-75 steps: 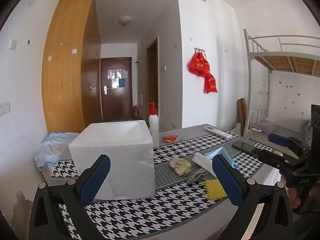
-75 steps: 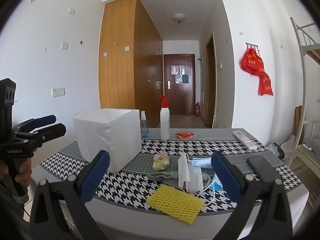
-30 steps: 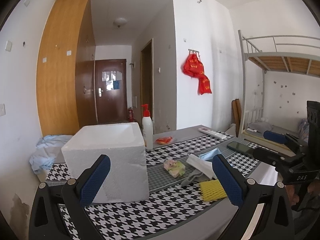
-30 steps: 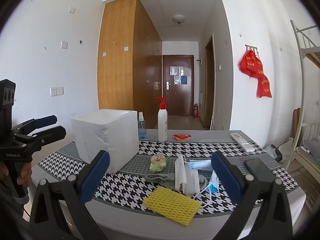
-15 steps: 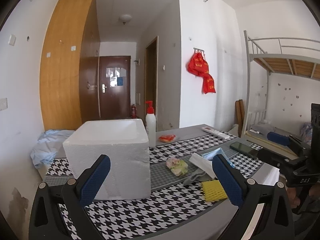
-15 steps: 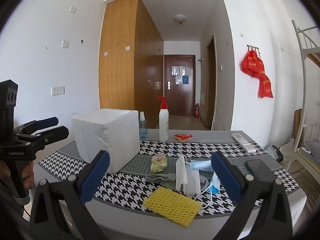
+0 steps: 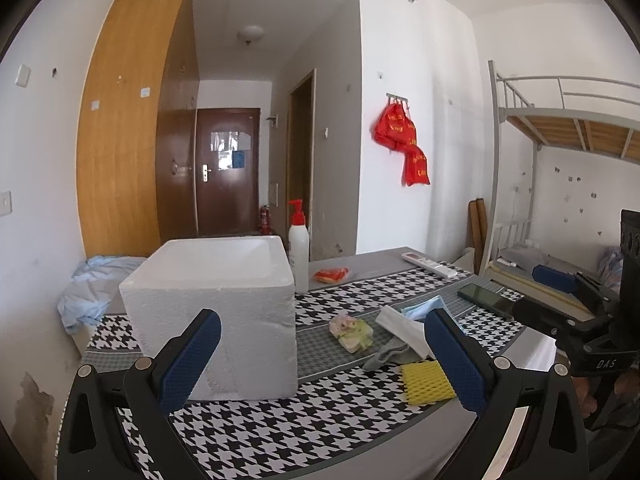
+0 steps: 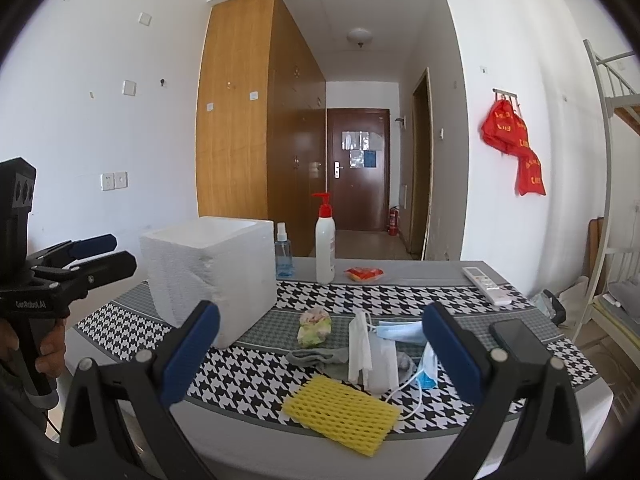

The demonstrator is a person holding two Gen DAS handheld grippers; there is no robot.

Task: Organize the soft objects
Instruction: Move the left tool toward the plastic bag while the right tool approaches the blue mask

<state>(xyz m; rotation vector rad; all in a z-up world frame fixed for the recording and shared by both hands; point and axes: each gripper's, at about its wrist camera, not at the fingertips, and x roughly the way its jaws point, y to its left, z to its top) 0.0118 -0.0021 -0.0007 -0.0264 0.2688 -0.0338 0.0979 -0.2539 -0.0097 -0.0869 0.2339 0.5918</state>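
White walls, a wooden wardrobe and a dark door at the end of a hallway stand behind the surface (image 8: 420,270), which is covered with a houndstooth cloth.

We take the white foam box (image 8: 212,276) as our landmark; it sits open-topped on the surface. Behind it stand a small blue spray bottle (image 8: 283,252) and a white pump bottle (image 8: 325,244) with a red top.

To the right of the box lie the soft objects: a pale green and pink pouch (image 8: 315,327) nearest it, then a grey sock (image 8: 320,357), a white folded tissue pack (image 8: 370,354), and light blue face masks (image 8: 400,331). Nearer to us than these, well apart from the box, lies a yellow foam net (image 8: 342,408) close to the surface's edge. Farther right of the box we see a dark phone (image 8: 516,338) and a white remote (image 8: 485,279).

We hold the left gripper (image 7: 320,356) in front of the box, jaws spread wide and holding nothing. The right gripper (image 8: 318,354) hangs before the soft pile, its jaws likewise spread and empty. A hand (image 8: 50,350) grips the left tool's handle.
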